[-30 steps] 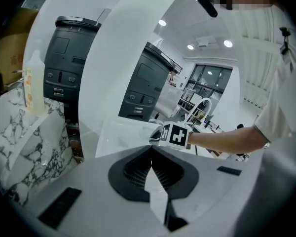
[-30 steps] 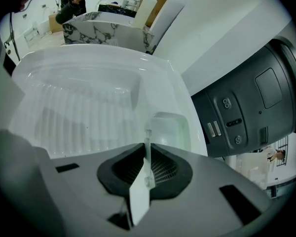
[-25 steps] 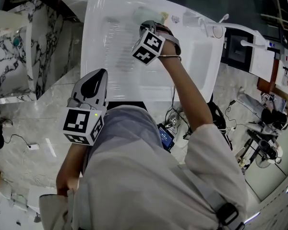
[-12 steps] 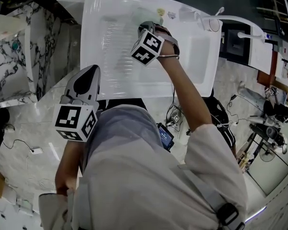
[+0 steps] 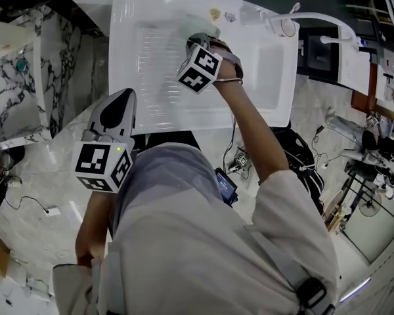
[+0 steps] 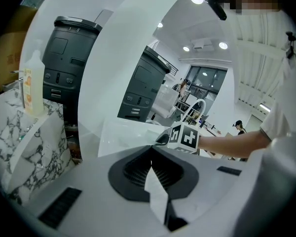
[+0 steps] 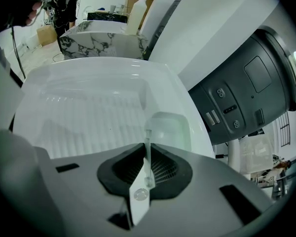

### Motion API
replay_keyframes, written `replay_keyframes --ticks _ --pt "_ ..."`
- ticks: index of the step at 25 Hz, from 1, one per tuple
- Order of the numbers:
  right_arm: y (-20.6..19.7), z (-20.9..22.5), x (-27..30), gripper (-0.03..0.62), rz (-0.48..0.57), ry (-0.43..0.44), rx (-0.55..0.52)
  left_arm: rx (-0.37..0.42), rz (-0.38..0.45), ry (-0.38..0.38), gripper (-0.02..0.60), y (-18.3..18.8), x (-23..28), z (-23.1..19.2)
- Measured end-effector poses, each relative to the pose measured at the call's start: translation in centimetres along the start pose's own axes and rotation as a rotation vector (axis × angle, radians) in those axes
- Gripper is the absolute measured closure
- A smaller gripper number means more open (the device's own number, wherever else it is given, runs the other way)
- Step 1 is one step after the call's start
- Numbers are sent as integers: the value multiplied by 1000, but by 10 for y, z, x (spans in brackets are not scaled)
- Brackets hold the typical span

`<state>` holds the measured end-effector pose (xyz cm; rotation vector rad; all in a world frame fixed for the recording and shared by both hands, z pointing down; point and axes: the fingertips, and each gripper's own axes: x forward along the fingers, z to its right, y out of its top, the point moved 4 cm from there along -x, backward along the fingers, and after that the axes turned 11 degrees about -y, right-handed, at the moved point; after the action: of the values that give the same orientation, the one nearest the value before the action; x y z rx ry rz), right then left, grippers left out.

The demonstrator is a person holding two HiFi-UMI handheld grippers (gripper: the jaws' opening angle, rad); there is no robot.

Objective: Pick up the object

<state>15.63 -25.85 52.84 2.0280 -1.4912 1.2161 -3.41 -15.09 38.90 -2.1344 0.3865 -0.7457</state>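
Both clenched: right claw (image 7: 146, 153) grips a thin clear stick (image 7: 148, 136) over the sink (image 7: 84, 100); left claw (image 6: 152, 153) holds nothing.

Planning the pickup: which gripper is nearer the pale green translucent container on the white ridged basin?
Right. The right gripper is over the white ridged basin, right at the pale green translucent container; the left gripper sits off the basin's near edge.
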Motion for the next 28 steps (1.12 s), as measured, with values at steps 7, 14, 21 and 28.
replay_keyframes --ticks 7,14,21,28 --pt "1 -6 -15 553 7 14 55 3 4 -7 575 -4 -8 3" --pt "8 -12 -36 553 45 5 92 2 13 -10 575 -9 -19 4" --pt "9 -22 -53 553 50 6 131 -5 24 -24 575 -17 -31 5" --pt "9 -31 -71 553 68 1 191 -2 18 -30 575 -24 -42 6"
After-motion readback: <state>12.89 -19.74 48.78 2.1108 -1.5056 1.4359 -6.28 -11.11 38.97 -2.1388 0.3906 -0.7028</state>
